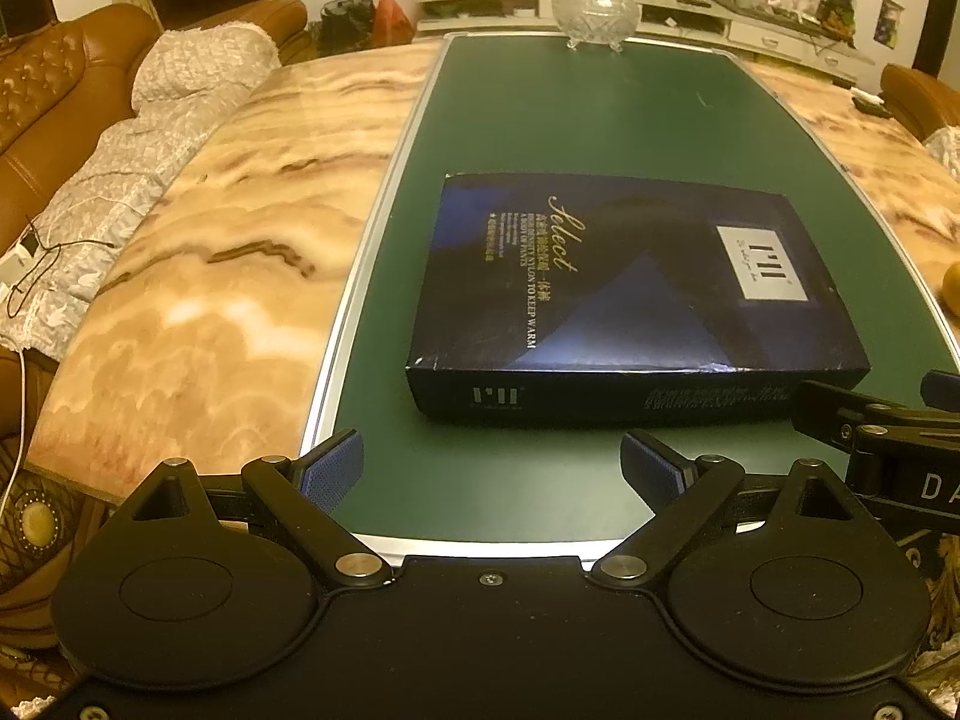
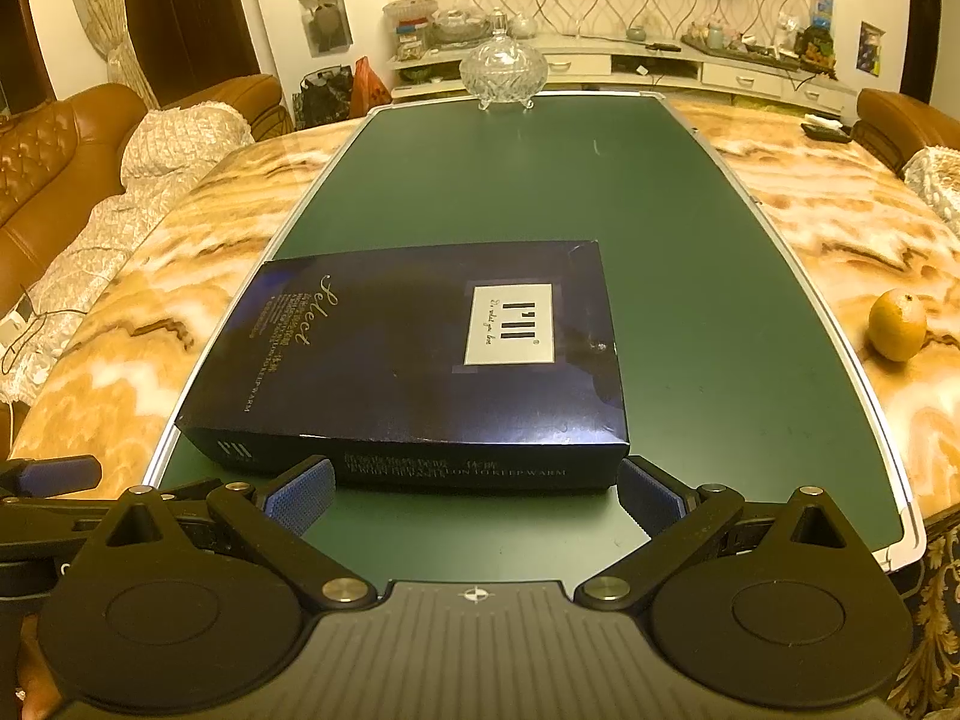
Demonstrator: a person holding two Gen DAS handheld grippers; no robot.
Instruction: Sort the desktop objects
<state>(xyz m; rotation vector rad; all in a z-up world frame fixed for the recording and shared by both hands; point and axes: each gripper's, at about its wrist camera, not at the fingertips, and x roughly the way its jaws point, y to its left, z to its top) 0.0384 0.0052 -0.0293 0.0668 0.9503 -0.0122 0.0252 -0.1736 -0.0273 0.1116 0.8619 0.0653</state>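
A flat dark blue box with a white label lies closed on the green board; it also shows in the right wrist view. My left gripper is open and empty, just short of the box's near edge. My right gripper is open and empty, its fingers close to the box's near side. A yellow-orange fruit sits on the marble table right of the board; its edge shows in the left wrist view. A lidded glass bowl stands at the board's far end.
The marble table surrounds the board on both sides. A brown sofa with a light cover stands at the left. A remote lies at the table's far right. A cluttered TV cabinet runs behind the table.
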